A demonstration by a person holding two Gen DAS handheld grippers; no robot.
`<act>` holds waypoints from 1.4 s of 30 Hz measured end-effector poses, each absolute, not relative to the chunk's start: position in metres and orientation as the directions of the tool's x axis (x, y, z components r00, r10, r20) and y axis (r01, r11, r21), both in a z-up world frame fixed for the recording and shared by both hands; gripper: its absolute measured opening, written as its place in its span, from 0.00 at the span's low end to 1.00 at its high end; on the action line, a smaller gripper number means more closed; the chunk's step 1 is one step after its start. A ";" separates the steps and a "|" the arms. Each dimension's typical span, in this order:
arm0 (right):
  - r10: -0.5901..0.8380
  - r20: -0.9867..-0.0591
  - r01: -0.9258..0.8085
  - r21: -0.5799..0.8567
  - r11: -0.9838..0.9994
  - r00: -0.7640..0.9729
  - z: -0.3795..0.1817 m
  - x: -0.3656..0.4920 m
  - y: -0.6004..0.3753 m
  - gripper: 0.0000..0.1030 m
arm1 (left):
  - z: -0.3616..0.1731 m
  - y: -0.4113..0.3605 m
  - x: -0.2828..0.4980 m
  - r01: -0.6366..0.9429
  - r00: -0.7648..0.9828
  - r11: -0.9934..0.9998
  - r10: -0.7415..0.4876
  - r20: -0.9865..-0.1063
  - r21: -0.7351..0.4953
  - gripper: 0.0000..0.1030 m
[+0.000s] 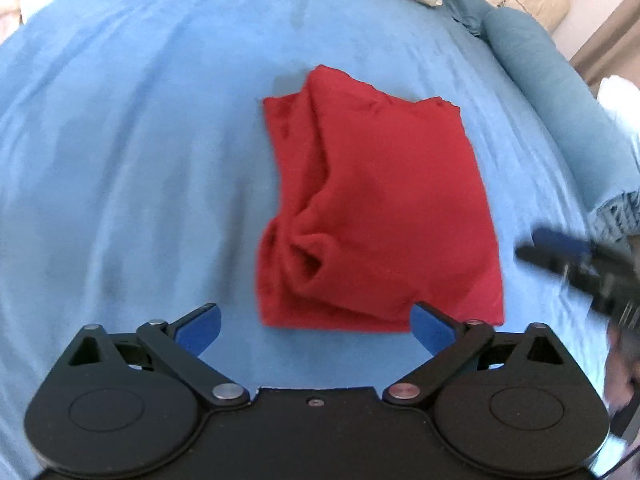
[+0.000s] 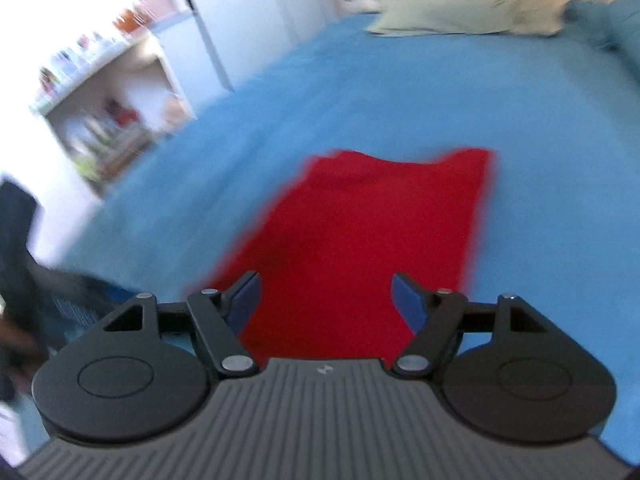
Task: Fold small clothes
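Observation:
A red garment (image 1: pixel 380 208) lies folded into a rough rectangle on the blue bedsheet (image 1: pixel 140 160), with a bunched crease near its front left. My left gripper (image 1: pixel 316 324) is open and empty, just in front of the garment's near edge. The right gripper shows blurred at the right edge of the left wrist view (image 1: pixel 568 260). In the right wrist view the red garment (image 2: pixel 360 240) lies straight ahead, blurred. My right gripper (image 2: pixel 324 300) is open and empty above its near end.
A rolled blue blanket (image 1: pixel 560 92) lies along the bed's right side. Pillows (image 2: pixel 440 20) sit at the head of the bed. A white shelf unit (image 2: pixel 112 120) with small items stands beside the bed on the left.

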State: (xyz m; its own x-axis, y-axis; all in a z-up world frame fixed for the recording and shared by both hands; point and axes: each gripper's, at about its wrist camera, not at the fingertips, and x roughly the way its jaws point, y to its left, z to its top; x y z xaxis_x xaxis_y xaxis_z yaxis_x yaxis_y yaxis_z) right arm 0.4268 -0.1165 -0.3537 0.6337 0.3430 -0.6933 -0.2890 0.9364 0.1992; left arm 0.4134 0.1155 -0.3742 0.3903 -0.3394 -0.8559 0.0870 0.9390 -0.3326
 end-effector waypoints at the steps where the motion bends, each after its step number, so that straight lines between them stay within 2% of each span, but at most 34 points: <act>1: 0.293 -0.722 -0.275 0.147 0.950 0.627 -0.360 0.418 -0.121 0.85 | -0.377 0.113 0.417 0.082 0.386 0.934 -0.352 -0.853 -0.348 0.88; 3: 0.237 -0.766 -0.264 0.091 0.960 0.597 -0.373 0.409 -0.120 0.85 | -0.383 0.105 0.428 0.059 0.381 0.925 -0.368 -0.848 -0.375 0.78; 7: 0.220 -0.791 -0.232 0.101 0.967 0.570 -0.395 0.394 -0.125 0.85 | -0.386 0.105 0.435 0.038 0.394 0.927 -0.356 -0.847 -0.373 0.58; 9: 0.220 -0.798 -0.218 0.114 0.969 0.562 -0.407 0.391 -0.118 0.85 | -0.387 0.104 0.438 0.030 0.388 0.934 -0.340 -0.857 -0.357 0.38; 10: 0.221 -0.799 -0.209 0.122 0.970 0.559 -0.410 0.392 -0.116 0.85 | -0.389 0.104 0.440 0.028 0.384 0.936 -0.334 -0.861 -0.351 0.07; 18: 0.239 -0.781 -0.194 0.152 0.969 0.577 -0.405 0.398 -0.121 0.85 | -0.363 0.111 0.417 0.037 0.471 0.945 -0.303 -0.829 -0.324 0.08; 26: 0.242 -0.801 -0.193 0.160 0.968 0.548 -0.411 0.394 -0.134 0.85 | -0.406 0.113 0.400 -0.010 0.449 0.955 -0.262 -0.854 -0.298 0.11; 28: 0.245 -0.799 -0.195 0.163 0.967 0.549 -0.410 0.394 -0.137 0.85 | -0.402 0.112 0.403 -0.025 0.470 0.954 -0.253 -0.846 -0.299 0.21; 29: 0.249 -0.795 -0.199 0.164 0.966 0.553 -0.409 0.395 -0.138 0.85 | -0.398 0.112 0.405 -0.034 0.482 0.955 -0.243 -0.842 -0.295 0.32; 30: 0.250 -0.791 -0.202 0.162 0.966 0.559 -0.407 0.396 -0.139 0.85 | -0.394 0.111 0.407 -0.038 0.494 0.957 -0.233 -0.838 -0.288 0.39; 31: 0.248 -0.787 -0.205 0.157 0.966 0.565 -0.406 0.397 -0.139 0.85 | -0.389 0.111 0.406 -0.039 0.513 0.962 -0.212 -0.832 -0.269 0.54; 32: 0.244 -0.787 -0.208 0.150 0.967 0.567 -0.405 0.400 -0.138 0.85 | -0.385 0.112 0.405 -0.038 0.531 0.968 -0.191 -0.826 -0.248 0.62; 35: 0.220 -0.798 -0.198 0.129 0.972 0.561 -0.410 0.409 -0.137 0.85 | -0.382 0.113 0.407 -0.011 0.535 0.980 -0.163 -0.829 -0.200 0.64; 39: 0.184 -0.847 -0.194 0.098 0.976 0.498 -0.434 0.421 -0.135 0.86 | -0.404 0.113 0.413 0.010 0.483 0.992 -0.118 -0.868 -0.129 0.65; 42: 0.189 -0.844 -0.217 0.089 0.972 0.502 -0.432 0.422 -0.135 0.88 | -0.416 0.120 0.412 0.034 0.484 0.989 -0.142 -0.863 -0.143 0.69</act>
